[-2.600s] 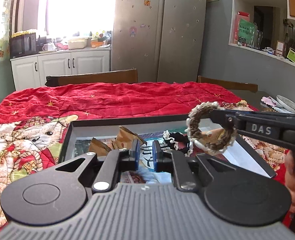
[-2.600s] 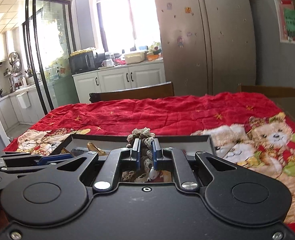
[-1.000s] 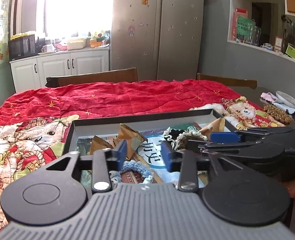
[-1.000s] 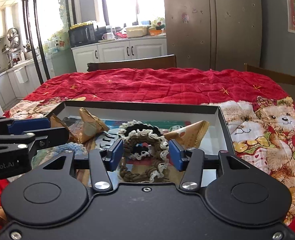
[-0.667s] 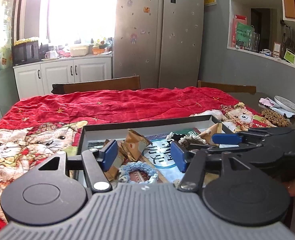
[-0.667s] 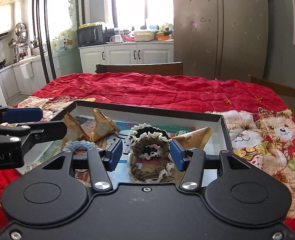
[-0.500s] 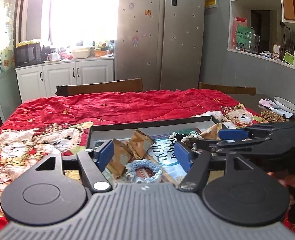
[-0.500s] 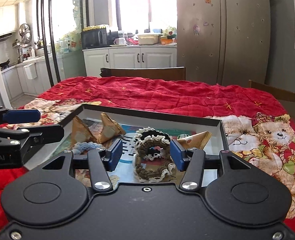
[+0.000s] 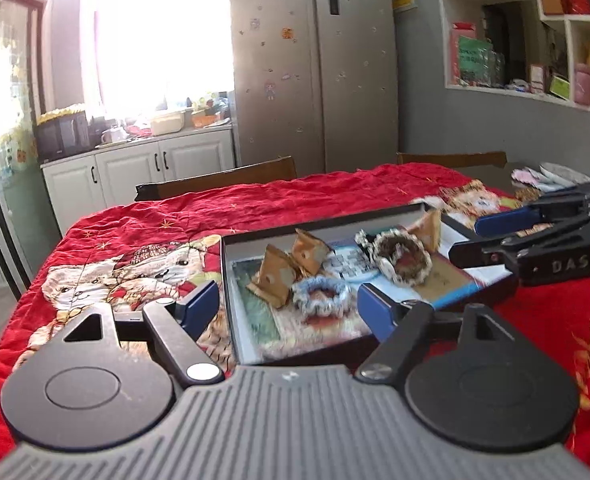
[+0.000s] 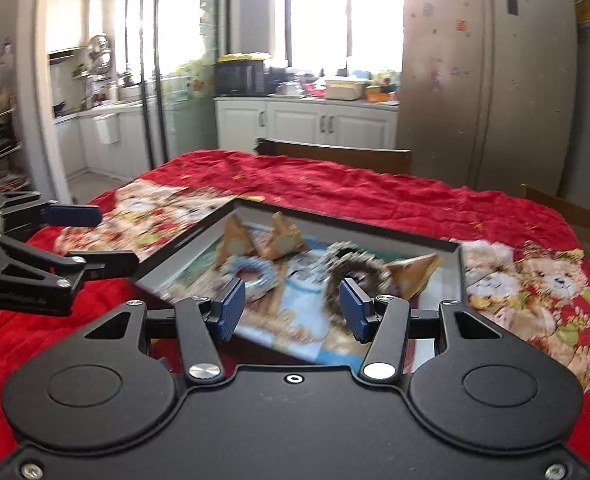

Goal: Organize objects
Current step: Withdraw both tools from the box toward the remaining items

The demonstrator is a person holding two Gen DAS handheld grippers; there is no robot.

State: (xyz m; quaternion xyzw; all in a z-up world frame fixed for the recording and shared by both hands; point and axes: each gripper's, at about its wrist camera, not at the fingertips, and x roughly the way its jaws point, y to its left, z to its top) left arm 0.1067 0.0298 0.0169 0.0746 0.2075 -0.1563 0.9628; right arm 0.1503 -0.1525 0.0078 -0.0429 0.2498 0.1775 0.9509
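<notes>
- Blue-padded left gripper [image 9: 287, 312] hangs above the tray's [image 9: 228, 280] near edge, jaws spread wide, holding nothing.
- Right gripper [image 10: 291, 308] is likewise wide apart and empty, above the tray.
- Inside the tray lie a blue bracelet [image 9: 321, 294], a brown bracelet [image 9: 401, 258] and folded paper packets [image 9: 275, 280].
- Under the tray is a red quilt [image 9: 295, 204].

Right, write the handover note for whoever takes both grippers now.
Left gripper: open, empty, above the tray's near left corner.
Right gripper: open, empty, over the tray's near edge.
Tray on the red blanket holds the blue scrunchie, the brown scrunchie and folded paper packets.
Done: both scrunchies lie in the tray.
Left: more items lie past the blanket's right end; too blurred to identify.
</notes>
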